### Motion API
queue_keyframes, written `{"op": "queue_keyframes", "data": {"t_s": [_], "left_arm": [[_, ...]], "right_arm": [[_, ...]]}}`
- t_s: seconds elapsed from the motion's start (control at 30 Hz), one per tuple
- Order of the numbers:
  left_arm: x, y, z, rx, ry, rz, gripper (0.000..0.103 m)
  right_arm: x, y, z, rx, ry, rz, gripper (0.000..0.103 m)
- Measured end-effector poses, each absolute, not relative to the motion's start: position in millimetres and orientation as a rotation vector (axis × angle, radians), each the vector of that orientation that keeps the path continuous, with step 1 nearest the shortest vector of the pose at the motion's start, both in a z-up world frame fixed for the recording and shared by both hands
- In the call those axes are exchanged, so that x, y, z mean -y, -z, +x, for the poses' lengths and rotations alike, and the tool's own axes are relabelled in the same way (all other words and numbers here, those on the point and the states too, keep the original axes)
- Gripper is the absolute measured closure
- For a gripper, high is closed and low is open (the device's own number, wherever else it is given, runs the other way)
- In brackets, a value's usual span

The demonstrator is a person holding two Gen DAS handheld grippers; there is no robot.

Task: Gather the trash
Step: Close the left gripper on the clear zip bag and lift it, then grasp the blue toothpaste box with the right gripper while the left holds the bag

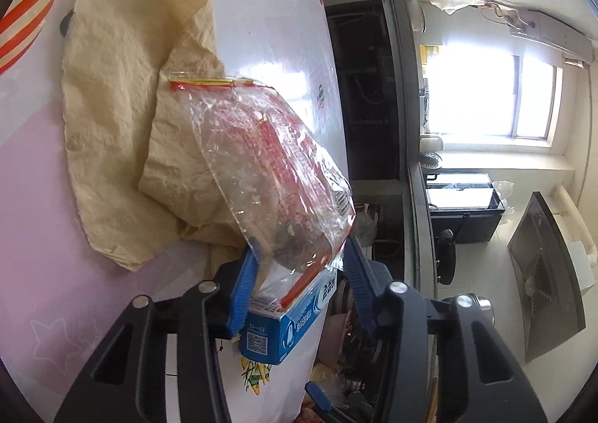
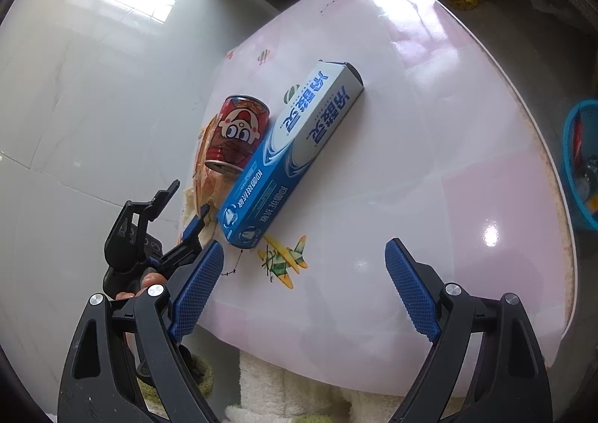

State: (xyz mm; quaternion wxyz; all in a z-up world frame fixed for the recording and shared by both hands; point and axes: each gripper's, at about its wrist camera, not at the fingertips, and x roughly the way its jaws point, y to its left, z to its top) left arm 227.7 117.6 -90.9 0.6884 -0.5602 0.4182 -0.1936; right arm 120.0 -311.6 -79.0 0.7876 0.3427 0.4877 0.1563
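Jaws on the left gripper (image 1: 301, 251) were about half closed with the corner of a clear plastic bag (image 1: 269, 161) caught between them. Both blue pads touched its sides, so it looked like a grip. The rest of the bag stuck out forward past the fingertips. The right gripper (image 2: 304, 281) was spread wide with nothing in it, hovering over the near part of the table (image 2: 429, 161).

Biggest thing first: the round pink table had loads of bare room on its right half, all the way to the curved edge. In the left view the table edge ran right beside the bag, and the right-hand finger hung past it. A big crumpled sheet of brown paper (image 1: 112, 105) lay under and behind the bag. The blue toothpaste box (image 2: 291, 146) lay flat, one end just below the left jaws. A red can (image 2: 237, 135) was touching its side, tilted over. A blue basin (image 2: 575, 161) was off the table, cut off by the frame.

Something dark showed through the bag near the pads, but I couldn't make out what it was.
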Motion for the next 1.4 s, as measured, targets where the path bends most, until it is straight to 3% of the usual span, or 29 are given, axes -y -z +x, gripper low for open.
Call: {"op": "queue_keyframes", "data": {"t_s": [0.17, 0.37, 0.77, 0.93, 1.0, 1.4], "left_arm": [[-118, 86, 223, -0.904, 0.443, -1.247, 0.088], [-117, 71, 216, -0.838, 0.464, -1.193, 0.098], [-105, 20, 182, -0.64, 0.518, -0.848, 0.102], [-94, 0, 162, -0.561, 0.54, -0.663, 0.102], [-92, -6, 155, -0.537, 0.552, -0.62, 0.102], [-81, -19, 138, -0.577, 0.698, -0.548, 0.102]], "right_arm": [[307, 81, 138, -1.046, -0.344, 0.796, 0.019], [293, 77, 182, -1.046, -0.252, 0.785, 0.019], [263, 87, 244, -1.076, 0.006, 0.709, 0.02], [244, 83, 256, -1.088, 0.012, 0.54, 0.036], [244, 83, 258, -1.088, -0.016, 0.517, 0.037], [276, 68, 214, -1.117, -0.237, 0.267, 0.042]]}}
